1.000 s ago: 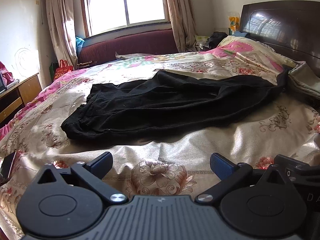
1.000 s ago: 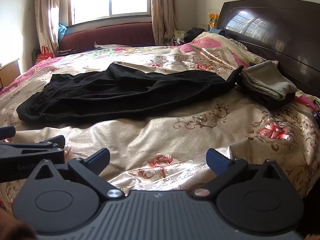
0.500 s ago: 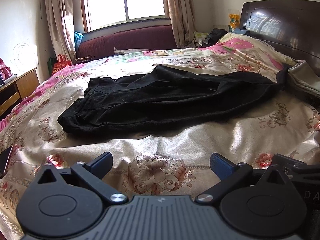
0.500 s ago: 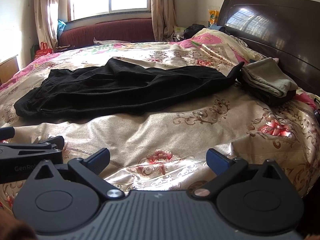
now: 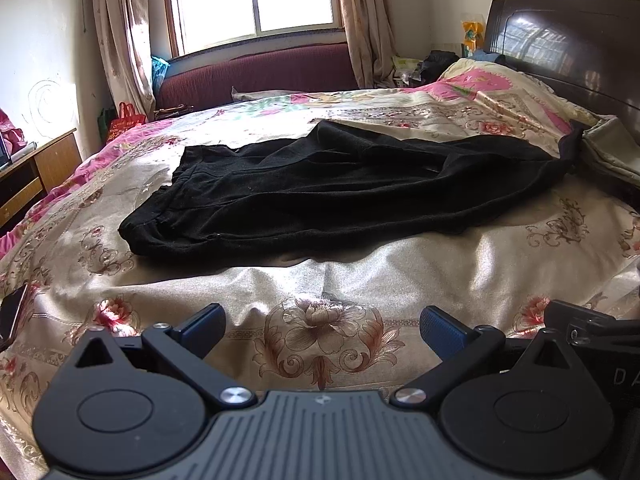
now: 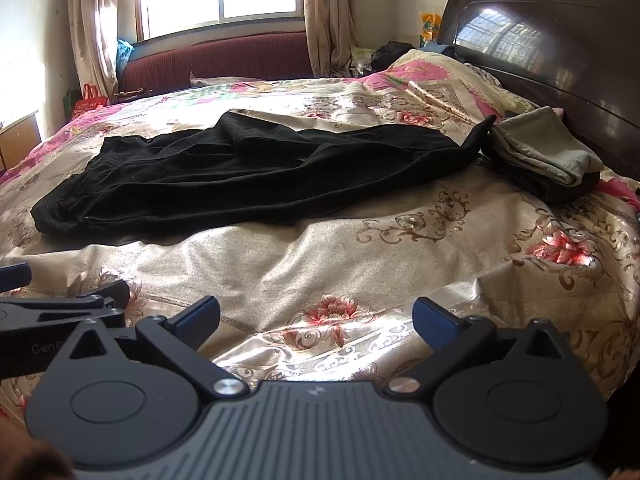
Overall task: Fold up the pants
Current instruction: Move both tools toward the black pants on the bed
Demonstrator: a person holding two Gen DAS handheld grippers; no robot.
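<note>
Black pants (image 5: 340, 188) lie spread and rumpled across the floral bedspread (image 5: 320, 280), waistband to the left, legs running right toward the headboard. They also show in the right wrist view (image 6: 248, 176). My left gripper (image 5: 322, 330) is open and empty, low over the near edge of the bed, short of the pants. My right gripper (image 6: 316, 318) is open and empty, beside the left one, also short of the pants. The left gripper's side shows at the left edge of the right wrist view (image 6: 60, 308).
Folded grey-green and dark clothes (image 6: 548, 156) are stacked by the dark wooden headboard (image 6: 560, 48) at the right. A phone (image 5: 12, 312) lies at the bed's left edge. A wooden cabinet (image 5: 36, 172) stands left; a maroon couch (image 5: 260, 76) under the window.
Both grippers have moved slightly forward and closer to the pants, which now sit a bit larger in both views. Both stay open. The pants have not moved.
</note>
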